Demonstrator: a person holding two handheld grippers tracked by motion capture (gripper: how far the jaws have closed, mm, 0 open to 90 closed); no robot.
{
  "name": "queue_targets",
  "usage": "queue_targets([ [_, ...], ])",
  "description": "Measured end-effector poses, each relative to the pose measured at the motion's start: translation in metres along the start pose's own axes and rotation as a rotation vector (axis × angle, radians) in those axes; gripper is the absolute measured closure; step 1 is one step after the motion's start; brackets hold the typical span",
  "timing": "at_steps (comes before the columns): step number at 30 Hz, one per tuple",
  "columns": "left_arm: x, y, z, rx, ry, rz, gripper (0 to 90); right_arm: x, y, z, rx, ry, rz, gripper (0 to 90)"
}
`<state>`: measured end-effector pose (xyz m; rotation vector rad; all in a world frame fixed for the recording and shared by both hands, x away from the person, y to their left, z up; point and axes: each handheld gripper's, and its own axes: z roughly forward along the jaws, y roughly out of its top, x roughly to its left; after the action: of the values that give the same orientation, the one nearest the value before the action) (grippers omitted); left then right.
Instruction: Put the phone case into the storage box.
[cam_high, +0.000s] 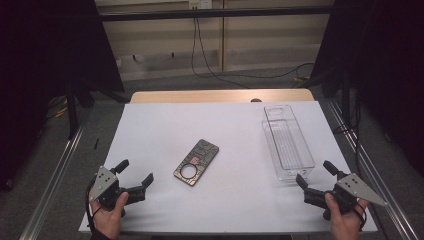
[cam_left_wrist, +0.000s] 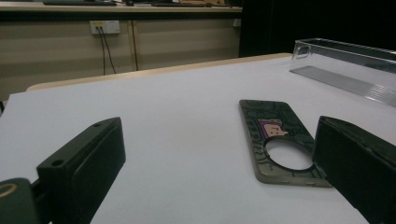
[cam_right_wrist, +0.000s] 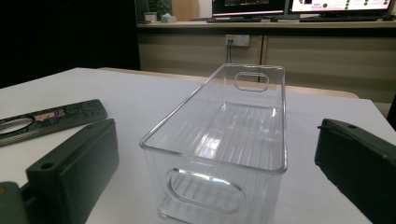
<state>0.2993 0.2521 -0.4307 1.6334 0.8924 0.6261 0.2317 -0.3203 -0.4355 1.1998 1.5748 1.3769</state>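
Phone case (cam_high: 196, 162), dark and patterned with a round cut-out, lies flat near the middle of the white tabletop (cam_high: 165, 125), angled with its cut-out end toward the person's side. A clear plastic bin (cam_high: 287, 141) stands empty and upright to its right, well apart from the case, its long side running away from the person. The left gripper (cam_high: 136, 172), held in a hand at the near left corner, rests low over the tabletop with its fingers (cam_left_wrist: 81, 163) spread wide and nothing between them; in the left gripper view the case sits just ahead and toward the right-hand finger, not yet touched. The right gripper (cam_high: 316, 172), held at the near right edge, is likewise released, its fingers (cam_right_wrist: 74, 161) apart and pointed at the bin's near end, which the right gripper view shows close in front with its oval handle slot facing the camera. Judged from this layout, the work is at its opening step: both tools poised, nothing yet grasped. The next move likely calls for the left gripper to advance to the case and take a thin edge of it, a tricky pinch on something lying so flat, while the right gripper may steady the bin to receive it.
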Motion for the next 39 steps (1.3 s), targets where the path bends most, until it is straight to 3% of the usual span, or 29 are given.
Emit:
queue_targets([
  [11,-0.006,0.001,0.002,0.005,-0.04,-0.005,3.8,-0.001,0.0,-0.001,-0.004,-0.002,0.002,0.0],
  [17,-0.01,0.004,0.005,0.002,-0.098,0.011,5.8,0.0,0.0,-0.001,0.0,0.003,0.0,0.0],
  [30,-0.019,0.012,0.016,-0.031,-0.125,-0.007,4.5,0.0,-0.001,0.0,0.006,0.013,-0.002,0.0],
  [39,-0.025,0.017,0.026,-0.026,-0.14,0.001,3.8,0.0,-0.001,0.0,0.006,0.013,0.002,0.0],
])
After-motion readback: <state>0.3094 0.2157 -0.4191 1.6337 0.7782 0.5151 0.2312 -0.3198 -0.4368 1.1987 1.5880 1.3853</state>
